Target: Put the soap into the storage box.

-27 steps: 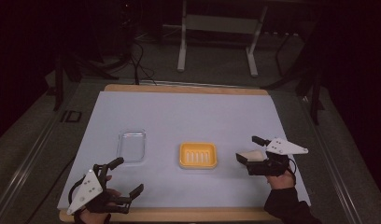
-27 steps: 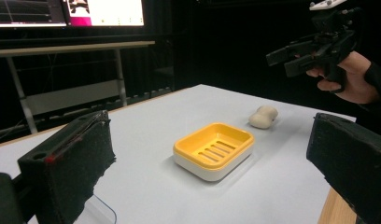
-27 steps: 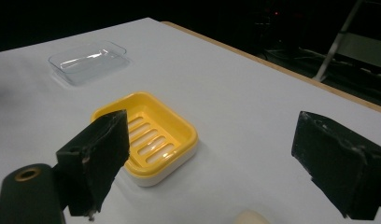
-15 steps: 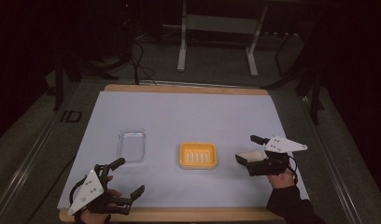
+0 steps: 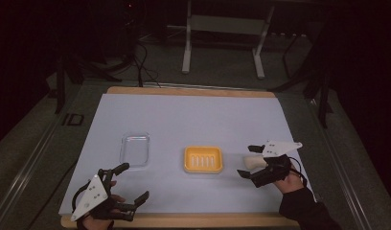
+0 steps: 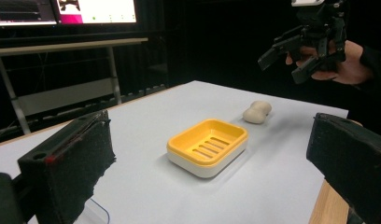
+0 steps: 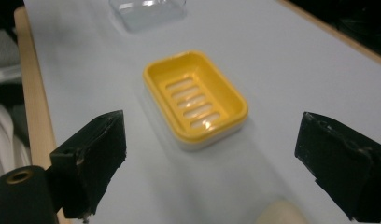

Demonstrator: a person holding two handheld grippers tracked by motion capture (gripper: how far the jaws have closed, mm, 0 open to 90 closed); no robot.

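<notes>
In the high view, a small cream, peanut-shaped bar of soap [image 5: 255, 162] lies on the white table cover [image 5: 193, 115], just at the 9 o'clock side of the right gripper [image 5: 247, 161], whose jaws stand wide apart with nothing clamped; the yellow slotted plastic soap dish [image 5: 203, 159] sits farther toward 9 o'clock, near but apart from the bar. The left gripper [image 5: 132, 183], also spread and empty, hovers at the table's 7 o'clock corner, below a clear plastic lid [image 5: 135, 148]. In the left gripper view the bar shows two rounded lobes with a narrow waist, matte and pale; it likely handles as light and stiff but slick, so the waist looks the surest place to pinch, across its short width. In the right gripper view, the bar's rounded end peeks in at 6 o'clock between the open black pads [image 7: 93, 154], the dish lying ahead at 12 o'clock.
</notes>
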